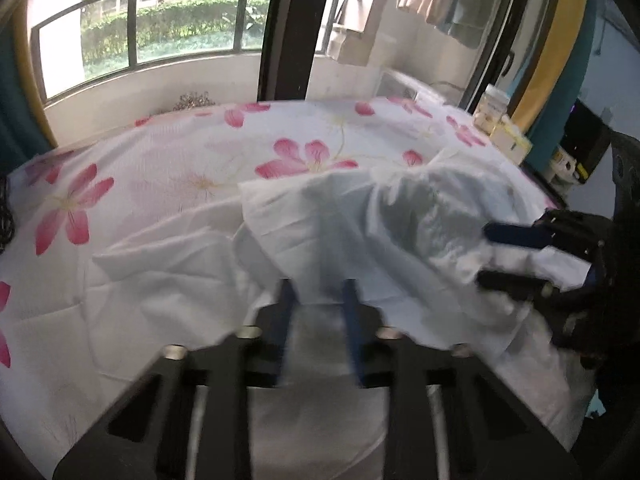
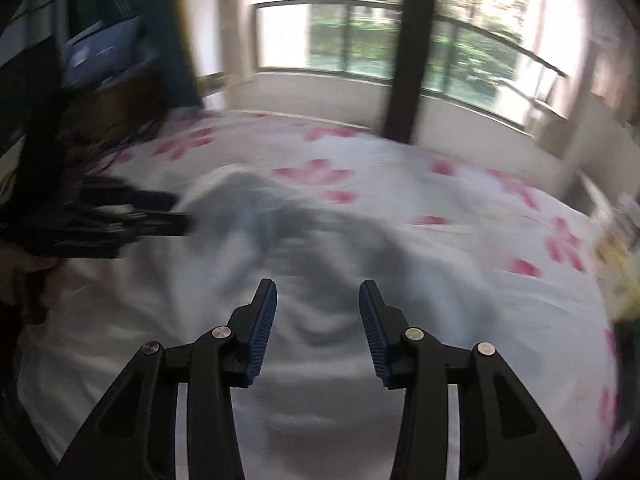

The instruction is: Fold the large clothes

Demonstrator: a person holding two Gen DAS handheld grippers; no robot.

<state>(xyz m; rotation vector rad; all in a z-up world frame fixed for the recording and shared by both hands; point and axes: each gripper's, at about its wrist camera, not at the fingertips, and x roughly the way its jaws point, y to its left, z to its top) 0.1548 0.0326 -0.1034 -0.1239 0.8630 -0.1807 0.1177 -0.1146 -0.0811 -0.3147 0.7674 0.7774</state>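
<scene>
A large white garment lies bunched on the bed with the pink-flowered sheet. My left gripper has its tips under a raised fold of the garment; the fingers stand a little apart with cloth between them. It shows from the side in the right wrist view. My right gripper is open and empty above the garment, which is blurred there. In the left wrist view it comes in from the right with cloth between its fingers.
The flowered sheet covers the whole bed. A large window runs behind it. Boxes and jars stand on a stand at the bed's far right. Shelves stand to the left in the right wrist view.
</scene>
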